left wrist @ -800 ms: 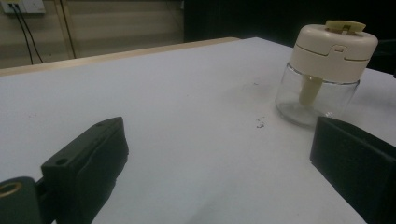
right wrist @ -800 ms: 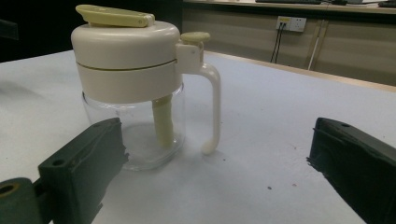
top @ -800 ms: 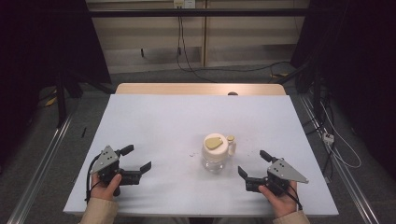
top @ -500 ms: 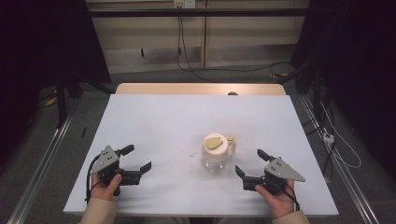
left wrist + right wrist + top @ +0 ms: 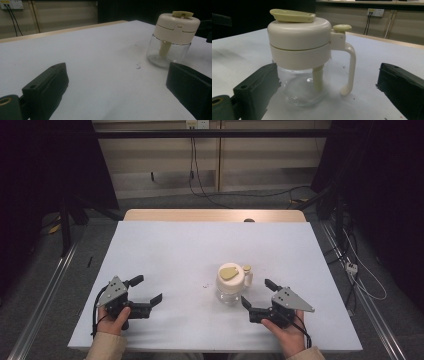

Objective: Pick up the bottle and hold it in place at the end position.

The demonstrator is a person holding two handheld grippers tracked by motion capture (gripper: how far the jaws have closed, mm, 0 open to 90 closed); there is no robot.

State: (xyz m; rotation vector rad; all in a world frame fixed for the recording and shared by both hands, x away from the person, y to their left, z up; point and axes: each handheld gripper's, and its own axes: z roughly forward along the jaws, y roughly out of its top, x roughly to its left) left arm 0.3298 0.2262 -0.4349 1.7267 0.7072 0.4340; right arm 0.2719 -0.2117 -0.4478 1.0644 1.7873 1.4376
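Observation:
A clear glass jar [image 5: 231,284] with a cream lid, a side handle and a pale yellow flap on top stands upright right of the table's middle. My right gripper [image 5: 255,291] is open just right of it, jaws level and aimed at it without touching. In the right gripper view the jar [image 5: 299,62] rises close in front of the wide-apart jaws of the right gripper [image 5: 328,75], with its handle [image 5: 349,67] turned to the right. My left gripper [image 5: 148,288] is open and holds nothing near the front left; the left gripper [image 5: 117,92] looks across bare table at the jar [image 5: 172,37].
The white table [image 5: 175,250] ends in a wooden strip [image 5: 215,215] at the far edge, where a small dark object [image 5: 248,220] sits. A few specks [image 5: 205,285] lie left of the jar. Metal rails and cables run along the floor on both sides.
My right gripper has slid a little to the left, closer to the jar. The left gripper and the jar have stayed in place.

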